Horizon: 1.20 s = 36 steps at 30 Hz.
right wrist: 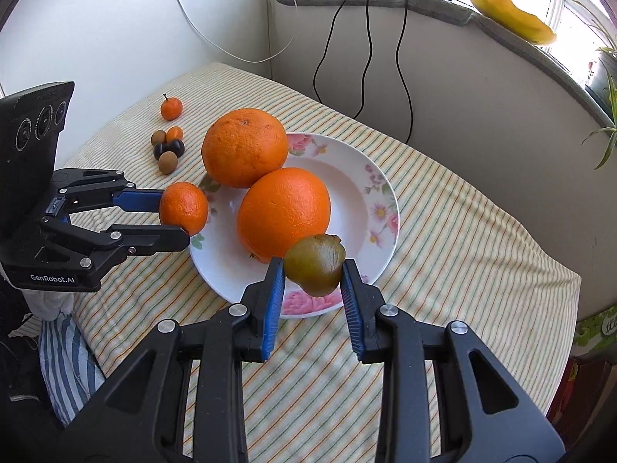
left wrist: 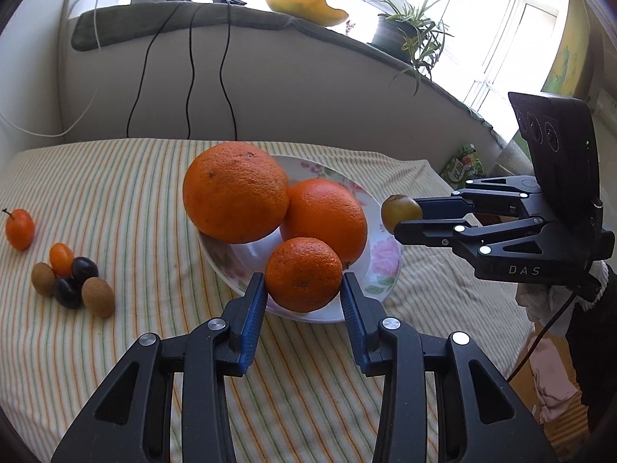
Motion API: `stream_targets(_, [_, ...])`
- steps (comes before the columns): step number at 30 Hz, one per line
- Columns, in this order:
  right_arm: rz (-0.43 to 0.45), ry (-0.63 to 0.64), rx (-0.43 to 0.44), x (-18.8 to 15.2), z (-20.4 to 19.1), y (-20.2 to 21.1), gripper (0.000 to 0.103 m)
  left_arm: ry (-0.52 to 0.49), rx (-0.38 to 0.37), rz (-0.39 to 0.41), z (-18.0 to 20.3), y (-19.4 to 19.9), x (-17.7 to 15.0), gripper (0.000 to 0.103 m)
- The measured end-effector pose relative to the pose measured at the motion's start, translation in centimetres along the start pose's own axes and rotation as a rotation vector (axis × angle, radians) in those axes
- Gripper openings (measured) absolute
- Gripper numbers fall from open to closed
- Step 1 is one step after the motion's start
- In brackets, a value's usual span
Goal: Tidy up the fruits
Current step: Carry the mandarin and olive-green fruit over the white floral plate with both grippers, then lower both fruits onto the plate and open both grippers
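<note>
A floral white plate (left wrist: 380, 266) (right wrist: 380, 200) on the striped cloth holds a big orange (left wrist: 235, 191) (right wrist: 245, 146) and a medium orange (left wrist: 327, 218) (right wrist: 283, 212). My left gripper (left wrist: 304, 295) (right wrist: 174, 214) is shut on a small orange (left wrist: 303, 274) (right wrist: 184, 207), held over the plate's near-left rim. My right gripper (right wrist: 313, 281) (left wrist: 397, 214) is shut on a brownish-green fruit (right wrist: 316, 264) (left wrist: 401, 212), held over the plate's right rim.
Left of the plate lie small fruits: a stemmed orange one (left wrist: 20, 228) (right wrist: 171, 108) and a cluster (left wrist: 73, 283) (right wrist: 167, 148) of brown, dark and orange ones. A ledge with cables, a yellow bowl (left wrist: 304, 5) and a plant (left wrist: 408, 34) runs behind.
</note>
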State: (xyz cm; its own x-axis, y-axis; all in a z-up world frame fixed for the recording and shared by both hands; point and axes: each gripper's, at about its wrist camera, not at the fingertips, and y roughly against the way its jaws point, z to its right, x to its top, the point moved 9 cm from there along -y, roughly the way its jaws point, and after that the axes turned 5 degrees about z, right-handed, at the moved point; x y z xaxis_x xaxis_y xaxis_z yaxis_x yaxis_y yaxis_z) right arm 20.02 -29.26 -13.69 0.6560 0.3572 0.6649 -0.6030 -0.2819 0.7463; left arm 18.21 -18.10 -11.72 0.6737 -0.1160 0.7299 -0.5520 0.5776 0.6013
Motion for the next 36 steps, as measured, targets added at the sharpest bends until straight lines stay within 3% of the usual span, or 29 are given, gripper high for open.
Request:
stream_targets(20, [0.022,-0.045,0.022,-0.4,1.0,-0.9,0.032,-0.017,0.035,-0.015,0.4,-1.3,0.0,0.039])
stream_targets(22, [0.032,-0.054,0.019,-0.3,1.3,-0.8,0.040,-0.019,0.040,-0.019,0.4,-1.3,-0.1,0.042])
stream_targets(24, [0.057,-0.063,0.011,-0.2,1.4,-0.4,0.067,-0.022,0.039,-0.009,0.4,-1.1,0.0,0.047])
stream_targets(31, [0.099,-0.092,0.026,0.3,1.5,0.6,0.078,-0.034,0.053,0.012,0.2,-0.2,0.2,0.052])
stream_targets(36, [0.116,-0.097,0.028,0.5,0.9,0.9,0.079,-0.021,0.061,0.025,-0.6,0.5,0.1,0.052])
